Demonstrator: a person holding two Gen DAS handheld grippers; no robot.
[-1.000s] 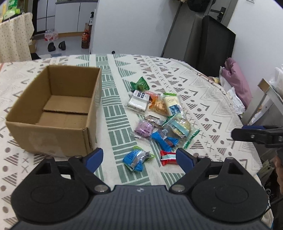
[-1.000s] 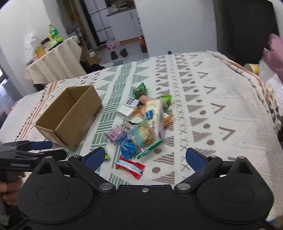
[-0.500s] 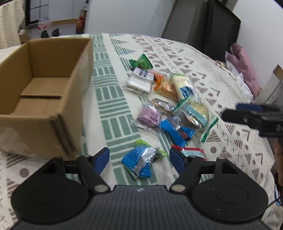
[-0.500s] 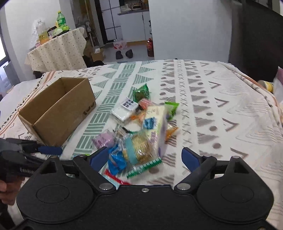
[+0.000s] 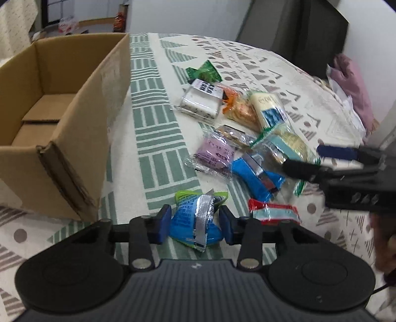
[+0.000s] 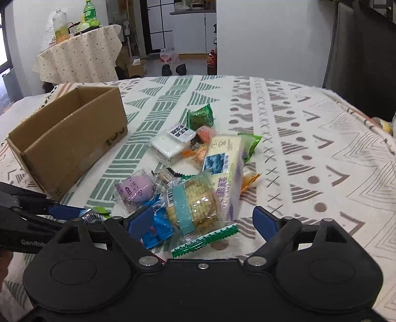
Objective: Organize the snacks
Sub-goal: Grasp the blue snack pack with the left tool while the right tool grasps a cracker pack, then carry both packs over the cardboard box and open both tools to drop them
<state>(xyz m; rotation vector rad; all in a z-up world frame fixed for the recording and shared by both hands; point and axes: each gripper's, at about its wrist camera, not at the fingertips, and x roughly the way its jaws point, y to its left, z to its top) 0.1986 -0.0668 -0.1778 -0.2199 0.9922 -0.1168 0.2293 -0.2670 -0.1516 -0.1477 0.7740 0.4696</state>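
Tongs (image 5: 194,220), two pairs; one cardboard box (image 5: 61,119); one red-wrapped snack (image 5: 272,213).

A patterned tablecloth (image 6: 309,138) — cream with green stripes and grey triangles — covers the near table. Behind it stands a round table (image 6: 79,57) under a dotted cream cloth, bearing 2 bottles (image 6: 89,12) — one green, one clear — among other clutter too small to tell. On the floor past it lie a pair of dark shoes (image 6: 174,69), a dark bottle (image 6: 212,62) against the white wall, and a pack of small bottles (image 6: 168,55). A dark panel (image 6: 363,57) stands at the right. From the left wrist view, a pink cushion (image 5: 351,84) lies beyond the table's far edge.
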